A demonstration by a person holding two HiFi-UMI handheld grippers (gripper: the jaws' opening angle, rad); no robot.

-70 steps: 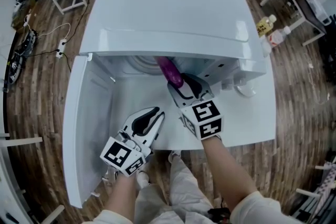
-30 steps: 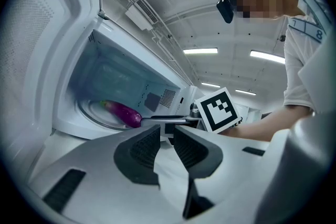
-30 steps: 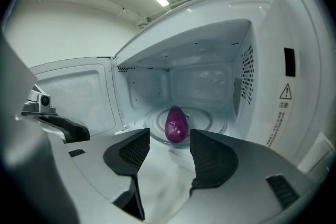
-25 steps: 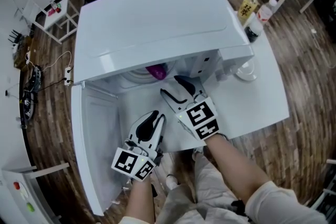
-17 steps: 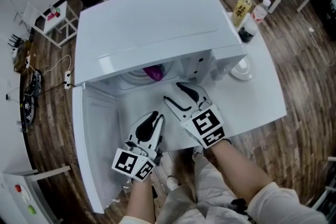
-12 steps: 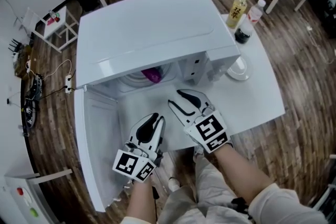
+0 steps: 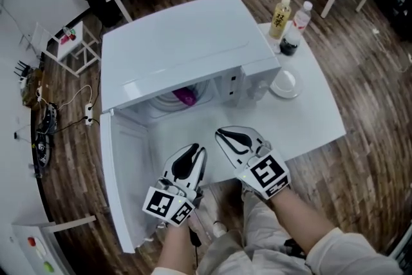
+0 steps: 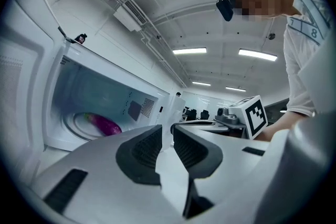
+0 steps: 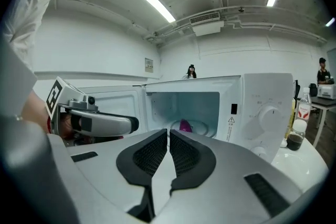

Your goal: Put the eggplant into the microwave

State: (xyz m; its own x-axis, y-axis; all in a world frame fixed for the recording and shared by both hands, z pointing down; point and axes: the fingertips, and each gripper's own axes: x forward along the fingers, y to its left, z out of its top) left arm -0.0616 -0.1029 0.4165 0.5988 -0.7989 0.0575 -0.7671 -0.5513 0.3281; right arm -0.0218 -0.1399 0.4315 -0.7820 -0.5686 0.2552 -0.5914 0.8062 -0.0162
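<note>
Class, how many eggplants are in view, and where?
1. The eggplant lies on the turntable inside the open microwave; no other shows.

The eggplant is small, glossy and purple. It lies on its side on the round turntable inside the microwave, near the middle of the cavity. The microwave is white and boxy, with its knobs to the right of the opening. It stands along the far edge of the white desk. Its door is swung fully open on the left, reaching past the desk's near edge.
</note>
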